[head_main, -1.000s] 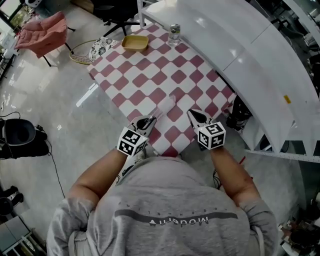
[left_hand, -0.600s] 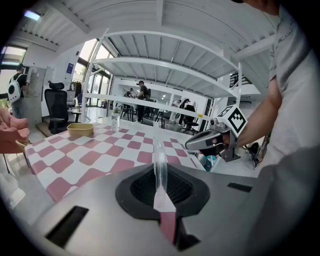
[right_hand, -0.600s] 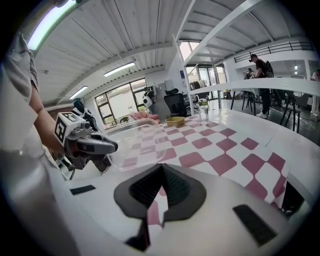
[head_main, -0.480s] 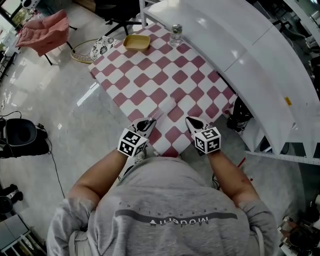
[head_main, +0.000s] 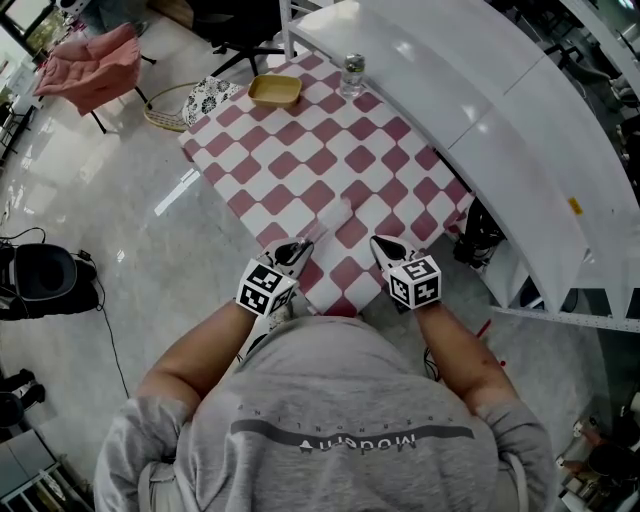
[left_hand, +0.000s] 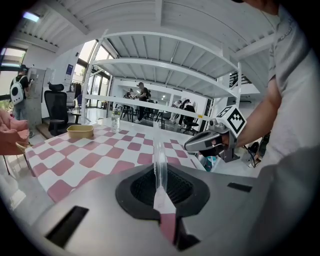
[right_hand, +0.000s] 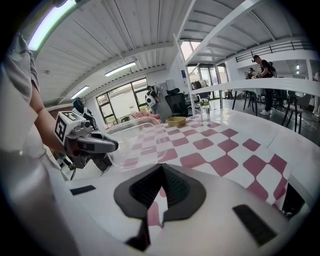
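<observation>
My left gripper (head_main: 297, 246) is shut on the near edge of a clear plastic lid (head_main: 327, 217), which reaches out over the red-and-white checked tablecloth (head_main: 300, 150). In the left gripper view the clear lid (left_hand: 160, 159) stands edge-on between the jaws. From the right gripper view the lid (right_hand: 134, 143) shows as a flat, see-through tray shape held by the left gripper (right_hand: 95, 145). My right gripper (head_main: 383, 245) hovers over the table's near edge, a little right of the lid, jaws shut on nothing; its own view shows the right gripper (right_hand: 161, 186) with jaws together.
At the table's far end stand a tan shallow container (head_main: 274, 90) and a clear bottle (head_main: 351, 72). A white counter (head_main: 500, 110) runs along the right. On the floor at left are a pink chair (head_main: 95, 65), a woven basket (head_main: 160, 108) and a black office chair (head_main: 40, 280).
The right gripper has shifted slightly left, toward the table's near edge. The left gripper and the lid have hardly moved.
</observation>
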